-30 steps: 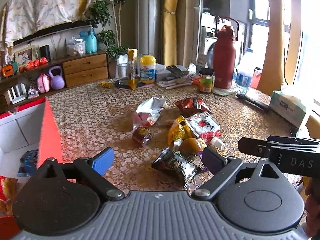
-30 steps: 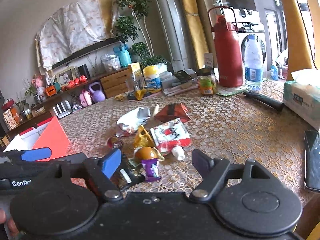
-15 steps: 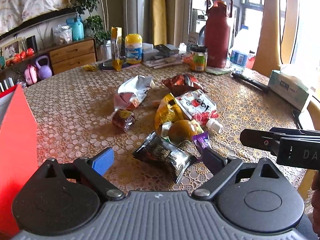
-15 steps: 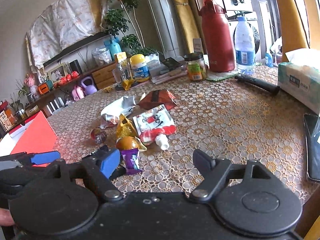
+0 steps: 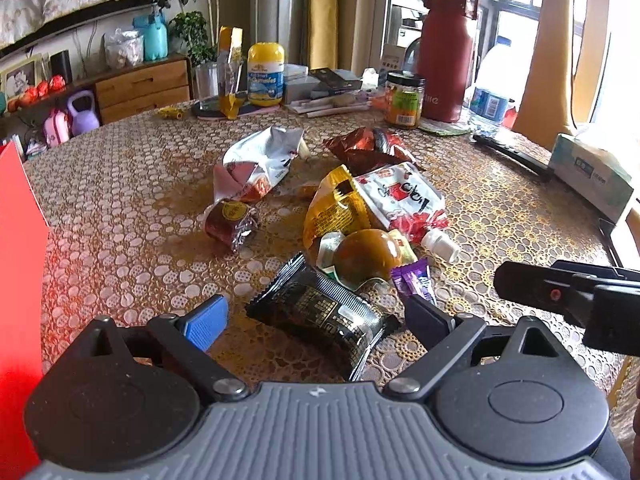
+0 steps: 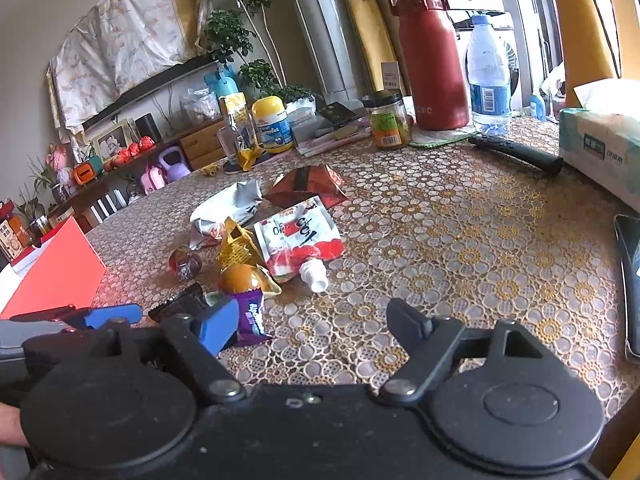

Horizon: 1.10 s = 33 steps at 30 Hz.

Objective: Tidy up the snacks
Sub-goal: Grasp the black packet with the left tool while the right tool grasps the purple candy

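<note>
A heap of snack packets lies on the round patterned table [image 5: 120, 208]. A black packet [image 5: 324, 312] lies nearest, right between the open fingers of my left gripper [image 5: 316, 316]. Behind it are an orange jelly cup [image 5: 368, 256], a purple candy [image 5: 416, 284], a yellow packet [image 5: 336, 208], a white-red spouted pouch [image 5: 404, 196], a silver bag [image 5: 260, 160] and a dark red bag [image 5: 368, 148]. My right gripper [image 6: 312, 320] is open and empty, with the purple candy [image 6: 250, 312] beside its blue finger. The red box [image 6: 56, 272] stands at the left.
At the table's far side stand a red flask [image 5: 446, 52], a water bottle [image 6: 488, 76], a jar [image 5: 404, 98], a yellow-lidded tub [image 5: 265, 74] and a glass [image 5: 208, 80]. A tissue box [image 5: 592, 172] and a black remote [image 5: 512, 156] lie at the right. A phone [image 6: 630, 272] lies near the right edge.
My left gripper has swung right, away from the red box, and closed in on the heap until the black packet lies between its fingers. My right gripper moved slightly closer to the snacks.
</note>
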Each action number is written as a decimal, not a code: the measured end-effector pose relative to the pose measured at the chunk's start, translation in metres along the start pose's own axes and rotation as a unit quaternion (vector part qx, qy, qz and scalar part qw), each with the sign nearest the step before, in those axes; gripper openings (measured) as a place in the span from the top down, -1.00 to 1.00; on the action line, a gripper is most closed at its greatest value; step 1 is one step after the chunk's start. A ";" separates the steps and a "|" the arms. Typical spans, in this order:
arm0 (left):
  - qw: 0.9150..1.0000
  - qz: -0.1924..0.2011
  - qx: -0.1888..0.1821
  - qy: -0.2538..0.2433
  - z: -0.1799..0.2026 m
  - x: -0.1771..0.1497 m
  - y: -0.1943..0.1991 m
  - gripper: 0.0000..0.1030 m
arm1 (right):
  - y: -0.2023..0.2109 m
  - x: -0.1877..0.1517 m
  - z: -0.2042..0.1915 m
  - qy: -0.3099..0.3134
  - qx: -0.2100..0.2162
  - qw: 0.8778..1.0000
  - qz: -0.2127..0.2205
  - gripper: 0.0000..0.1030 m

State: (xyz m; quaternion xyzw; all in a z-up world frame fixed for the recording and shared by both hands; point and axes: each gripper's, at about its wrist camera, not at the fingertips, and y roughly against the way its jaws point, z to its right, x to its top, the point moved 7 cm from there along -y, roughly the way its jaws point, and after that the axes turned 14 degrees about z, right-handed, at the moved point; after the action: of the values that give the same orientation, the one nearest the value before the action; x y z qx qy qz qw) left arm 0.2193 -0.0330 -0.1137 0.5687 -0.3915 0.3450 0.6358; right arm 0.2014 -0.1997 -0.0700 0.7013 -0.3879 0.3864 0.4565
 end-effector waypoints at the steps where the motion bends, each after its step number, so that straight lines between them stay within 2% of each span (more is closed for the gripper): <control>1: 1.000 0.000 0.000 0.003 -0.001 -0.001 -0.001 -0.86 | -0.001 0.000 0.000 0.000 0.000 1.000 0.000 -0.58; 10: 1.000 0.000 0.002 0.023 -0.007 -0.008 -0.010 -0.84 | -0.006 -0.005 0.000 -0.001 0.003 1.000 -0.006 -0.59; 14: 1.000 0.003 -0.002 0.027 -0.008 -0.008 -0.011 -0.54 | -0.008 -0.007 -0.001 0.001 0.003 1.000 -0.010 -0.59; 16: 1.000 0.005 -0.004 0.025 -0.008 -0.007 -0.010 -0.24 | -0.009 -0.007 -0.002 0.002 0.003 1.000 -0.011 -0.59; 20: 0.999 0.007 -0.003 0.031 -0.011 -0.005 -0.007 -0.13 | -0.010 -0.010 -0.005 0.005 0.005 1.000 -0.015 -0.60; 25: 0.999 0.023 0.008 0.033 -0.022 0.000 0.004 0.09 | -0.014 -0.012 -0.015 0.014 0.012 1.000 -0.016 -0.60; 33: 0.999 0.024 0.015 0.037 -0.038 0.000 0.012 0.16 | -0.026 -0.020 -0.035 0.042 0.025 0.999 -0.022 -0.59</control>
State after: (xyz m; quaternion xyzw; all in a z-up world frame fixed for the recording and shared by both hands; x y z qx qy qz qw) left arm 0.2124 0.0065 -0.1097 0.5555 -0.3759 0.3873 0.6326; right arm 0.2101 -0.1558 -0.0873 0.7038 -0.3431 0.4153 0.4632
